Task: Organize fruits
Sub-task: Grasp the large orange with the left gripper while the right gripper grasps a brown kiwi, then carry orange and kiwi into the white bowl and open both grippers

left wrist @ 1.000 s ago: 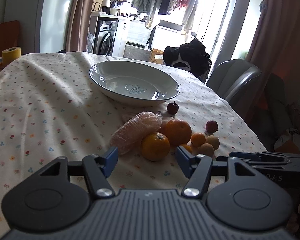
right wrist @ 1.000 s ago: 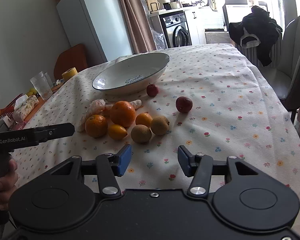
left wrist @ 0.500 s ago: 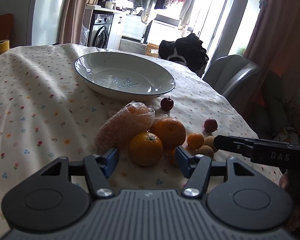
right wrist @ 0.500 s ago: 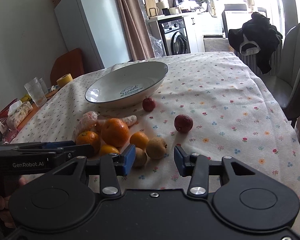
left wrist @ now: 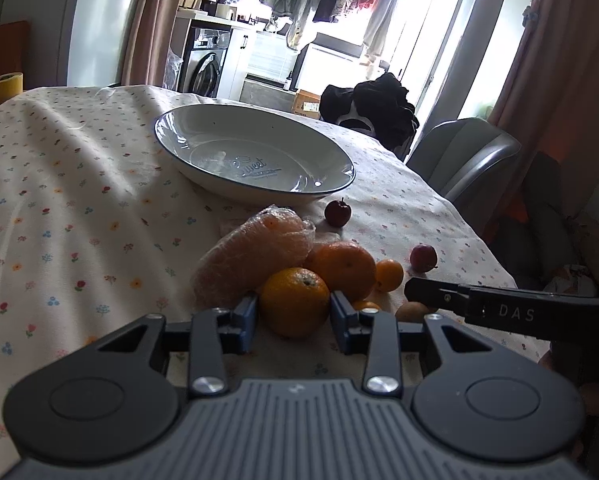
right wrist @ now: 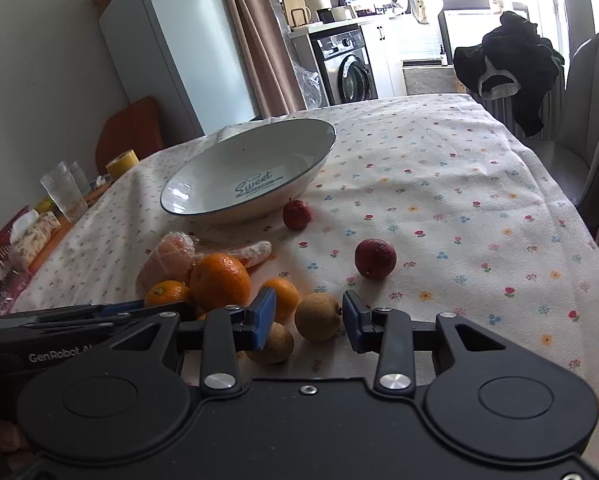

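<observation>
Two grippers close in on a heap of fruit on the table [left wrist: 59, 184].

Beyond both sets of jaws, the white bowl [left wrist: 255, 160] sits empty on the flowered cloth. The left gripper [left wrist: 294, 322] has its jaws closing around the front orange [left wrist: 294, 301], blue pads at either side of it; whether they press yet I cannot tell. Just beyond it lie a bigger orange [left wrist: 343, 266] and a plastic-wrapped fruit [left wrist: 255, 254]. The right gripper [right wrist: 309, 320] has its jaws closing around a small brown fruit [right wrist: 317, 316], with gaps showing. A dark red fruit [right wrist: 375, 259] lies beyond the right jaw.
</observation>
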`<state>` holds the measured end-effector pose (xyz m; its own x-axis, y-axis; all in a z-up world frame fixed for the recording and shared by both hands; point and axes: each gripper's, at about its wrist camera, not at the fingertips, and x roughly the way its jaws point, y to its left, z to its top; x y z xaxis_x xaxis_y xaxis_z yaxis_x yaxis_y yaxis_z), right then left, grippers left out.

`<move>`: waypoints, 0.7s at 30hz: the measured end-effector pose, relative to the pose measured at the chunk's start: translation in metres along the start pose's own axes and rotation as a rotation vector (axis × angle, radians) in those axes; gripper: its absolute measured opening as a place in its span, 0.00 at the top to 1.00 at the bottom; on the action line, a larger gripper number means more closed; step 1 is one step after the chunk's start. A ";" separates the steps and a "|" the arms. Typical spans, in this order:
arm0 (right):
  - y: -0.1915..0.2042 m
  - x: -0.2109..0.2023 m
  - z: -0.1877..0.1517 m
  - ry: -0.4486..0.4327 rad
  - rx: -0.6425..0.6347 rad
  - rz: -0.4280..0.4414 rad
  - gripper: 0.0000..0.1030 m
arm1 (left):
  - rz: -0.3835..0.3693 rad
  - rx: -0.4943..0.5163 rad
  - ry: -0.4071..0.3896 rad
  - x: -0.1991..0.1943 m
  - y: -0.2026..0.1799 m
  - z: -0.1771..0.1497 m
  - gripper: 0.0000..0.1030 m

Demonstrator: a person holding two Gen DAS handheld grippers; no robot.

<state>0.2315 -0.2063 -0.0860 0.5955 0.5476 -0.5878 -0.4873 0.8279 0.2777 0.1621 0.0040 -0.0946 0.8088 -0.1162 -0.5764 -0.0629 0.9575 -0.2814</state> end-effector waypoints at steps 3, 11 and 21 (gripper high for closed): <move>-0.003 0.000 -0.003 0.002 0.012 0.000 0.76 | -0.012 -0.006 -0.022 -0.007 -0.001 0.001 0.64; -0.003 -0.010 0.012 0.012 0.064 -0.018 0.77 | 0.010 -0.035 -0.067 -0.025 0.002 0.009 0.64; 0.027 -0.014 0.026 -0.007 0.043 0.035 0.77 | 0.042 -0.058 -0.125 -0.048 0.016 0.020 0.64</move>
<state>0.2267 -0.1890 -0.0505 0.5833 0.5773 -0.5715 -0.4799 0.8125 0.3309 0.1334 0.0300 -0.0563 0.8710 -0.0389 -0.4898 -0.1292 0.9436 -0.3048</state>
